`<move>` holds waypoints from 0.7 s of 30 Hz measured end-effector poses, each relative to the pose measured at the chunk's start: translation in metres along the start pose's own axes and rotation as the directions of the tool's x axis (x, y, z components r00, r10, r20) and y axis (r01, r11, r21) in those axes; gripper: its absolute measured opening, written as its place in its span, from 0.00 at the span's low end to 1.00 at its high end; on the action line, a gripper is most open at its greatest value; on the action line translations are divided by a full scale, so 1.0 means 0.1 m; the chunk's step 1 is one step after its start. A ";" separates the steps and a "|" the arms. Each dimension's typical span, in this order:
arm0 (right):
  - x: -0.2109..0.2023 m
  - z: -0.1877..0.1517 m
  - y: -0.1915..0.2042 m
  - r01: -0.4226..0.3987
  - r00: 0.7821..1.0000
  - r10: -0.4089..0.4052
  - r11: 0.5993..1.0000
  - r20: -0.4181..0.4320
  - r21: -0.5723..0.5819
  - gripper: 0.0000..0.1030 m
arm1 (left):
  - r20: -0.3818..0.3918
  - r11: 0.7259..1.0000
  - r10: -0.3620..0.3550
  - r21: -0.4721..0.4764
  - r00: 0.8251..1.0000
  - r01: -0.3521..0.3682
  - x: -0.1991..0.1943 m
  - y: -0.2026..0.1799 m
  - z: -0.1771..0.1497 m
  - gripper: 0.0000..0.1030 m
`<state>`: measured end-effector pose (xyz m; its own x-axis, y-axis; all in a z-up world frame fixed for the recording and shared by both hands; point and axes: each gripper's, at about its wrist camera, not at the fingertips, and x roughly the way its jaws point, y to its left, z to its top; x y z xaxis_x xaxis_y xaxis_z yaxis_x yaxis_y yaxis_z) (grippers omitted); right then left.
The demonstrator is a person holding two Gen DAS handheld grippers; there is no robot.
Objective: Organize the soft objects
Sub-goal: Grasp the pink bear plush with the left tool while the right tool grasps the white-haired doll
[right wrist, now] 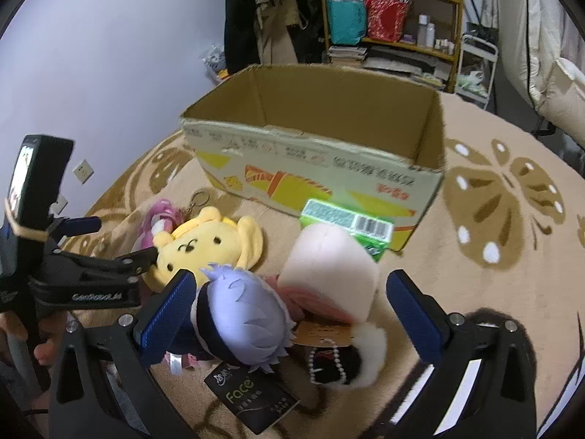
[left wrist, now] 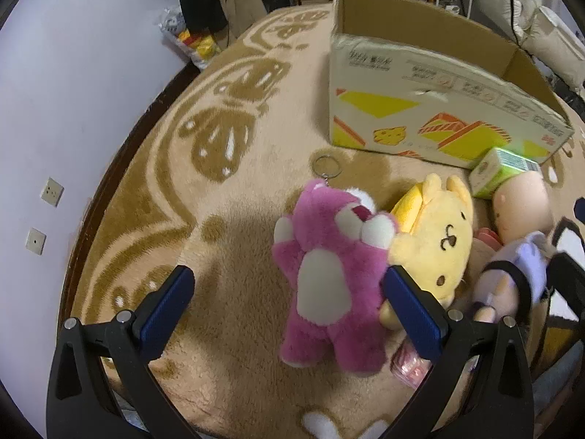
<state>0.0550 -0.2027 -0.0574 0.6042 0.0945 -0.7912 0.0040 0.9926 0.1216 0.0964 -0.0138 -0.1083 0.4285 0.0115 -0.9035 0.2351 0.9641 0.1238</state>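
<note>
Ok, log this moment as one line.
left gripper: open, around pink bear | right gripper: open, over purple-haired doll | cardboard box: open

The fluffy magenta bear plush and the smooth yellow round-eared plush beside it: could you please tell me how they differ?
The fluffy magenta bear plush has long shaggy fur; the smooth yellow round-eared plush is short-napped. The bear shows a metal keyring above its head; none is plainly the yellow one's. The open left gripper frames the bear, with the yellow plush outside. Both lie touching on the beige rug.
</note>
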 end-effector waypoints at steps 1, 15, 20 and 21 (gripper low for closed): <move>0.02 0.00 0.01 -0.004 1.000 0.004 1.000 -0.007 -0.003 1.00 | -0.006 1.000 -0.003 -0.003 1.000 0.003 0.02 0.01 0.00 0.99; 0.30 -0.04 0.11 -0.022 0.997 0.021 1.000 -0.069 -0.015 1.00 | -0.067 0.998 -0.038 -0.047 0.997 0.035 0.20 0.07 0.01 1.00; 0.29 -0.07 0.13 -0.032 0.996 0.030 0.999 -0.084 -0.019 1.00 | -0.066 0.998 -0.043 -0.047 0.997 0.039 0.20 0.06 0.00 0.97; 0.30 -0.08 0.13 -0.033 0.996 0.031 0.999 -0.089 -0.019 1.00 | -0.067 0.998 -0.042 -0.050 0.997 0.039 0.19 0.06 -0.01 0.97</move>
<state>0.0671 -0.1861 -0.0842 0.5307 0.1315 -0.8373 -0.0312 0.9903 0.1357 0.1051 -0.0077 -0.1256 0.3583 -0.0115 -0.9335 0.2079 0.9758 0.0678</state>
